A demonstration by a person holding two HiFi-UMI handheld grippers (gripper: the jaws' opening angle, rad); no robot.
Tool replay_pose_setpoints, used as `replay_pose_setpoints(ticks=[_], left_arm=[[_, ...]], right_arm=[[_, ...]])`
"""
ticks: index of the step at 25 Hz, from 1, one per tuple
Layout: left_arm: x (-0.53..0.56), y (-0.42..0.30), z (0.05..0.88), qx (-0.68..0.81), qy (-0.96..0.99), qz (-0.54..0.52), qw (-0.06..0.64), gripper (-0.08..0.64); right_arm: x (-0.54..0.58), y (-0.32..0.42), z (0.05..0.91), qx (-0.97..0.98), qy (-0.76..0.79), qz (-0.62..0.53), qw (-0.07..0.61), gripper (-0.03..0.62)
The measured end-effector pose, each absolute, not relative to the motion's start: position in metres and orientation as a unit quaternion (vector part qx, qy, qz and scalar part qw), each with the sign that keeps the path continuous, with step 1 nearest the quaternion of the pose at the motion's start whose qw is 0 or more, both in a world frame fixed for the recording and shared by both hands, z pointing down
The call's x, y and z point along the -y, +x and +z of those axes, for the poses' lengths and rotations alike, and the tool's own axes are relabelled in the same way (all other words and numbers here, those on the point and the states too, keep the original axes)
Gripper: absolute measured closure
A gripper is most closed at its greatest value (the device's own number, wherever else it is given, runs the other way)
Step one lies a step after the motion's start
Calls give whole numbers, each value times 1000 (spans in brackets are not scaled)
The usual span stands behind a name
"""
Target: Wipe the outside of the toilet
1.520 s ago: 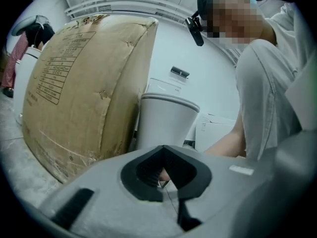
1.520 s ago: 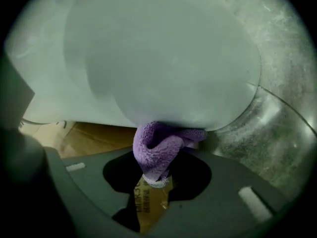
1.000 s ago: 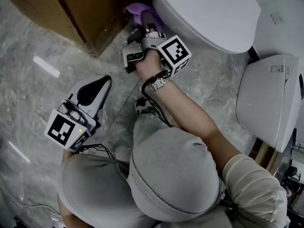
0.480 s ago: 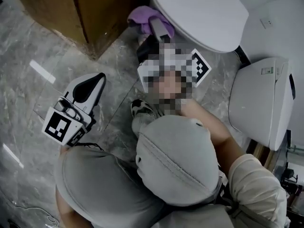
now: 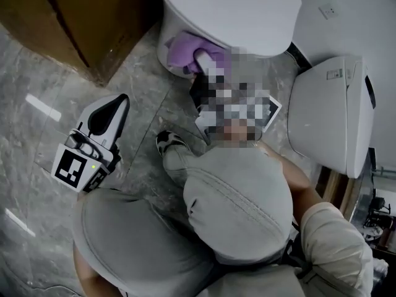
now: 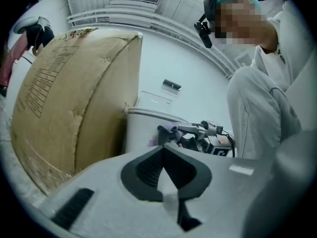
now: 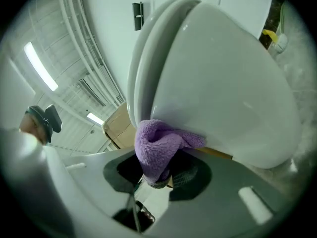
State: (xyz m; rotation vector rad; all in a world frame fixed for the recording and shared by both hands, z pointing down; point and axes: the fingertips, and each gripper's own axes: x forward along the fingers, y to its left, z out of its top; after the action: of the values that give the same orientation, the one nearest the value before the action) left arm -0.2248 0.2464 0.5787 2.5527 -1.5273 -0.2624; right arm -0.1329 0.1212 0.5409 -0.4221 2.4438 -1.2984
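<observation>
The toilet lies with its long axis running from the wall at the upper right of the head view down towards the left, its rounded front end pointing at the cardboard box. There is one purple cloth, bunched, and the right hand-held gripper is clamped on it, pressing it against the outside of the bowl just under the rim. The left hand-held gripper is the second of the two. Its jaws are together with nothing between them, and it hangs low over the grey marble floor, well apart from the toilet. One box stands just beside the front of the bowl, leaving only a narrow gap where the cloth sits. To the right stands one more white fixture, possibly a second toilet or a loose seat, though its form is hard to read. The person's two knees in grey trousers fill the foreground
</observation>
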Motion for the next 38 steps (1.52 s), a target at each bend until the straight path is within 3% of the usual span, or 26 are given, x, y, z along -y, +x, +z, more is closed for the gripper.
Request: replay_pose_setpoints(ticks=[13, 20, 25, 30, 34, 38], left_arm=[[-239, -230, 558, 504, 855, -93, 82, 554], [-260, -246, 568, 508, 853, -100, 71, 554], [-273, -263, 546, 525, 842, -109, 57, 555], [-297, -288, 541, 546, 829, -113, 46, 555], [-295, -306, 507, 560, 818, -120, 47, 555], [-311, -314, 469, 582, 802, -121, 55, 555]], right_arm=[[-87, 8, 519, -875, -270, -377, 139, 466], [-53, 53, 518, -886, -352, -287, 96, 465], [-33, 94, 481, -874, -430, -201, 107, 465], [-41, 86, 432, -894, -433, -79, 90, 463], [-32, 42, 405, -921, -369, -72, 106, 463], [-33, 6, 387, -944, -318, -46, 74, 463]])
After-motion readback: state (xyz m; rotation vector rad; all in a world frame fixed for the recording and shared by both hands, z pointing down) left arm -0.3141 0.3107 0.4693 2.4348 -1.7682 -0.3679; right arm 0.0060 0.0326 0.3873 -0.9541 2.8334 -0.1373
